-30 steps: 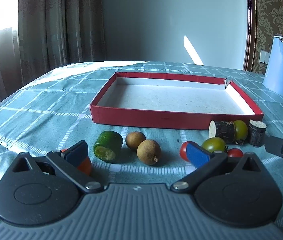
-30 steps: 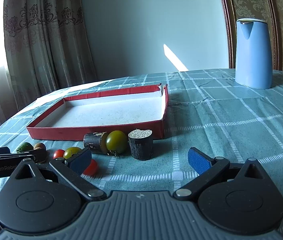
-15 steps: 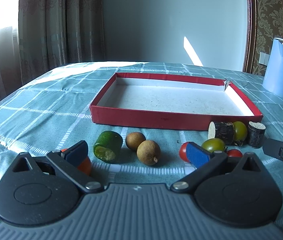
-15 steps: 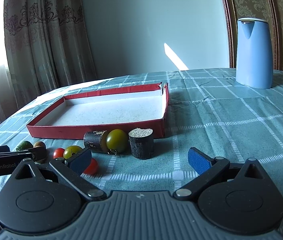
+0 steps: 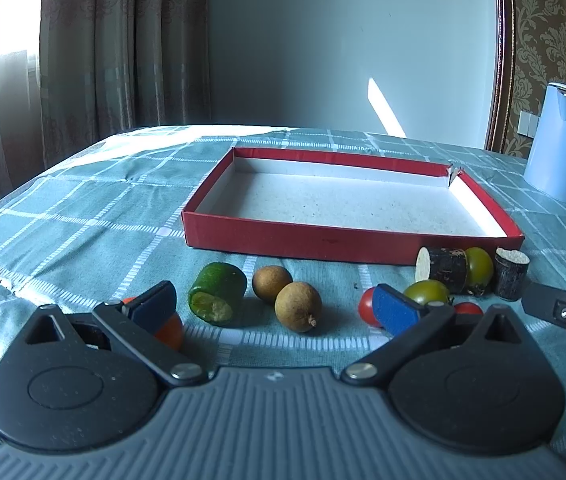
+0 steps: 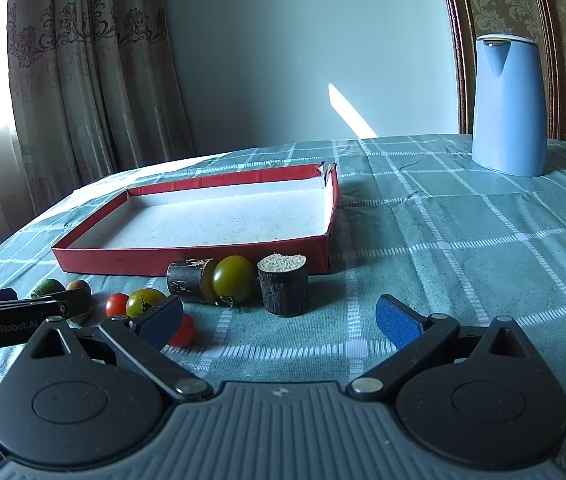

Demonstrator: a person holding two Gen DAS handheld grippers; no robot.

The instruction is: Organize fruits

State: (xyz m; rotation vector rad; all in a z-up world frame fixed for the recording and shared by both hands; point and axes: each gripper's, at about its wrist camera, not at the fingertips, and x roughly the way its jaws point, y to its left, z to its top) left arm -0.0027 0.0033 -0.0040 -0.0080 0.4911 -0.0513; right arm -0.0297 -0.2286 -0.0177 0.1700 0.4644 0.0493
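Before red tray (image 5: 347, 240): two longans (image 5: 297, 306), four tomatoes (image 6: 234, 279).

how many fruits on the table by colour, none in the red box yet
red tomatoes: 3
green tomatoes: 2
brown longans: 2
green cut piece: 1
dark cut pieces: 2
total: 10

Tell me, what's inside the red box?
No fruit lies inside the flat red cardboard box, just its bare speckled white floor. The near red wall covers a thin strip of floor right behind it.
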